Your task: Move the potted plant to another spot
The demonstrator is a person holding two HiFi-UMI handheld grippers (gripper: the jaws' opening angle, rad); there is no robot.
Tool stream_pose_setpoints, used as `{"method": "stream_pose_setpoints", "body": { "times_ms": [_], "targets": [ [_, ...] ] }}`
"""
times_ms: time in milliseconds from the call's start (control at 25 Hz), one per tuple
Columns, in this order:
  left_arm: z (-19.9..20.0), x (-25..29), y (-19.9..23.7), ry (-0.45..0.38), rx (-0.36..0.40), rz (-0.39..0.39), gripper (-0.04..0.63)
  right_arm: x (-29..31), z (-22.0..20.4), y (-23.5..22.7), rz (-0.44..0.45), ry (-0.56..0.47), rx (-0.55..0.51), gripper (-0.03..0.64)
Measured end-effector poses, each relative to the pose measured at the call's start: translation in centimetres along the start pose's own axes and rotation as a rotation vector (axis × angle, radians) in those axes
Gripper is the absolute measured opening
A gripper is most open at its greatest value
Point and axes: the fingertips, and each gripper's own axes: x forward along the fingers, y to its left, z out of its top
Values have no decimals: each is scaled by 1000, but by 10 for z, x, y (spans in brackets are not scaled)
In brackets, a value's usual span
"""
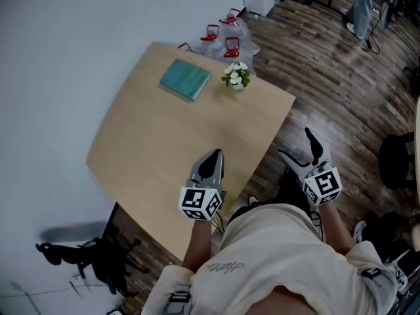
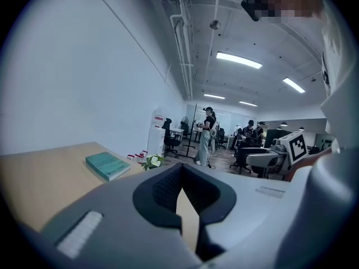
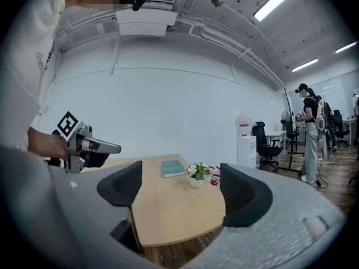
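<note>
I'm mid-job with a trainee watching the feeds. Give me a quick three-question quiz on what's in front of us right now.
1. True or false: the right gripper is shut on the potted plant.
2. Which gripper has its jaws together? A) left gripper B) right gripper C) both
3. Fill in: on the table, a teal ____ lies beside the plant.

Key:
1. False. The plant stands free near the table's far edge, and the right jaws are apart and empty.
2. A.
3. book.
</note>
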Motion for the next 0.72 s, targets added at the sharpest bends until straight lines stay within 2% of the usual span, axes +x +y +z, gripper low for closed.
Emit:
{"method": "stream_pose_setpoints", "body": {
  "times_ms": [200, 320, 440, 720],
  "targets": [
    [21, 42, -4, -9, -5, 62, 17, 17, 0, -47, 47, 26, -52, 430],
    [39, 70, 2, -25, -6, 107, 17, 35, 9, -77, 81, 8, -70, 430],
    [56, 98, -2, -28, 13, 119, 17, 48, 14, -106, 99, -7, -70, 430],
    [75, 140, -13, -9, 29, 179, 17, 65, -5, -144, 170, 39, -73, 430]
  ]
}}
